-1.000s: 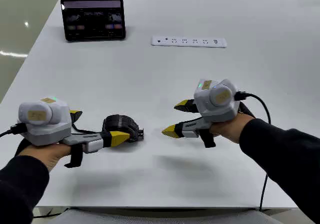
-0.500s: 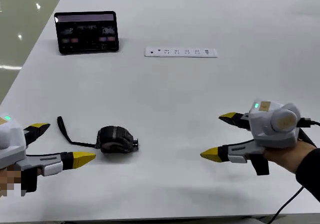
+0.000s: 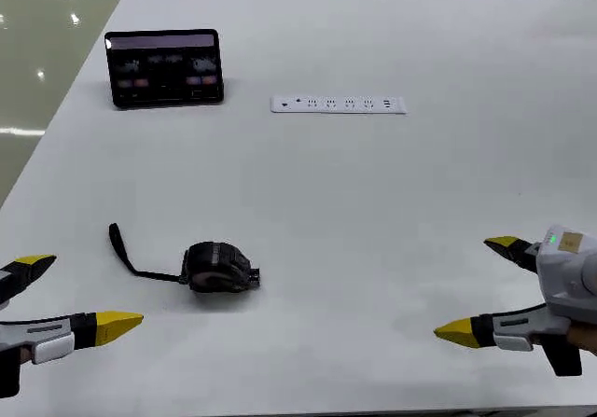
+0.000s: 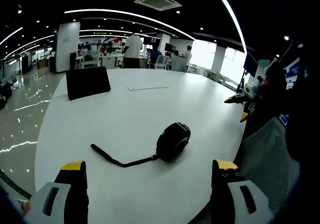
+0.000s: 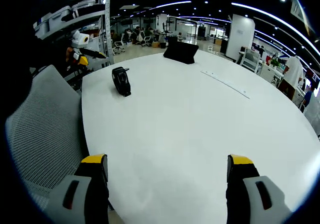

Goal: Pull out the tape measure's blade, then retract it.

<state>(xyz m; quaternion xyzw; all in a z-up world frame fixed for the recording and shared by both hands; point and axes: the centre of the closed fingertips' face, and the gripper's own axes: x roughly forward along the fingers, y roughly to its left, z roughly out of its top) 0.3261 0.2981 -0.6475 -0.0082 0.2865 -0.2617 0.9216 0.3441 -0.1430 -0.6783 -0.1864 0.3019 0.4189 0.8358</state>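
Claws first: our left claw (image 3: 82,292) hovers at the near-left edge of the white bench (image 3: 373,202), its 2 yellow-tipped jaws spread wide and free of everything. Our right claw (image 3: 471,288) hangs at the near-right edge, jaws just as wide, also gripping nothing.

Next we see the black tape measure (image 3: 219,268) lying on the bench, near our left claw, ahead of it and to its right, not touching it. It is well apart from our right claw, off across the bench on that claw's left. In the left gripper view it sits ahead, between the lines of the 2 jaws. Its black strap (image 3: 126,254) trails out leftward along the bench.

Farther back lies 1 white power strip (image 3: 339,104), and at the far left stands a dark tablet (image 3: 165,67).
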